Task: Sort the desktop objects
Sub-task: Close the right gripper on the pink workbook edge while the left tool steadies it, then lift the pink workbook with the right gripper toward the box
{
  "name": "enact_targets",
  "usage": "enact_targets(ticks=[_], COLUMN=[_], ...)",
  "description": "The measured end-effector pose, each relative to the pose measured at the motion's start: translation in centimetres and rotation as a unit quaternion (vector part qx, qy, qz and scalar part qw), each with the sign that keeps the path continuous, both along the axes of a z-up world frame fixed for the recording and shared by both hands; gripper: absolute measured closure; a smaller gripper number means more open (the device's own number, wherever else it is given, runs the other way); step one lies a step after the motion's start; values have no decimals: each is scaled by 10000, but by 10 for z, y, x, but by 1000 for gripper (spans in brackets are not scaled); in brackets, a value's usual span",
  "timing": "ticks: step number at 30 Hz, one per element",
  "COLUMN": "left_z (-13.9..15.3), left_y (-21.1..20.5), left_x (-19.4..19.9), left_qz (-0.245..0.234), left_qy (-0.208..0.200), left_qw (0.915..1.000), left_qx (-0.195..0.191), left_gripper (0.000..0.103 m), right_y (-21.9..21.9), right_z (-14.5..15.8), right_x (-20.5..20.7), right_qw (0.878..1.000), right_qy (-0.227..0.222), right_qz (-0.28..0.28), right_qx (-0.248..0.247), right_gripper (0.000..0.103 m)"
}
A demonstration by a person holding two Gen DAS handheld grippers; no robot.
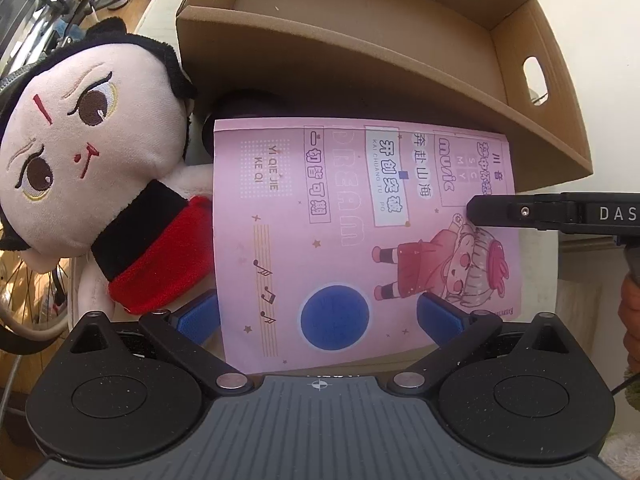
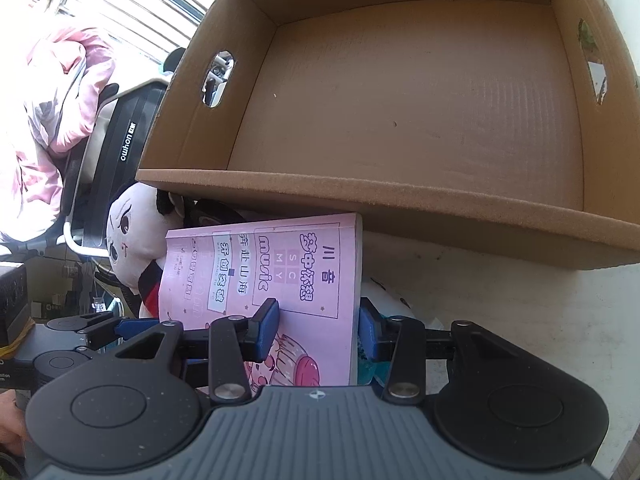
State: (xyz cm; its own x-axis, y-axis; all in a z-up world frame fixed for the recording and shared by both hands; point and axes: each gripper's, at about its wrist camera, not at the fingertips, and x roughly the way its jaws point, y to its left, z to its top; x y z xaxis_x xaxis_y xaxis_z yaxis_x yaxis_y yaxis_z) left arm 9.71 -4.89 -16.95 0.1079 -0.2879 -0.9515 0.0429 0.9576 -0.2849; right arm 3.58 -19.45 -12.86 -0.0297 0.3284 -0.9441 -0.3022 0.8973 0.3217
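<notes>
Beside the box: a pink notebook [image 2: 280, 280] lies tilted on the table [image 2: 520, 320], one corner under the front wall of the cardboard box [image 2: 400, 100].
Right gripper [image 2: 318, 328]: narrowed jaws across the notebook's near edge, one blue pad on the cover, the other at the spine side; a grip, apparently.
Left gripper [image 1: 318, 316]: jaws wide apart over the notebook, pads clear of it, nothing held.
Plush doll [image 1: 80, 152]: lying beside the notebook, partly under it.

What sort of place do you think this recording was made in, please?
Probably a lived-in home room, not a lab: a plush doll and pink notebook lie by a cardboard box, with a pink jacket draped behind.
</notes>
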Motion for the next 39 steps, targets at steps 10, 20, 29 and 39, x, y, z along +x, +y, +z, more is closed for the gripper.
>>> enact_targets(ticks=[10, 20, 29, 39], left_z=[-6, -12, -10, -2], left_y=[20, 26, 35, 65], left_x=[-5, -27, -52, -102], left_qz=[321, 540, 510, 277], left_qy=[355, 634, 659, 475], left_qw=[9984, 9961, 9958, 9958], left_qx=[-294, -289, -378, -728], left_gripper=[0, 0, 0, 0], right_y=[-4, -16, -16, -27], right_z=[-5, 0, 4, 0], right_x=[7, 8, -1, -12], right_qw=[9996, 9989, 9983, 9927], right_qy=[122, 123, -129, -320], right_qz=[-10, -282, -486, -1133], right_qx=[243, 343, 286, 274], right_gripper=[59, 38, 53, 61])
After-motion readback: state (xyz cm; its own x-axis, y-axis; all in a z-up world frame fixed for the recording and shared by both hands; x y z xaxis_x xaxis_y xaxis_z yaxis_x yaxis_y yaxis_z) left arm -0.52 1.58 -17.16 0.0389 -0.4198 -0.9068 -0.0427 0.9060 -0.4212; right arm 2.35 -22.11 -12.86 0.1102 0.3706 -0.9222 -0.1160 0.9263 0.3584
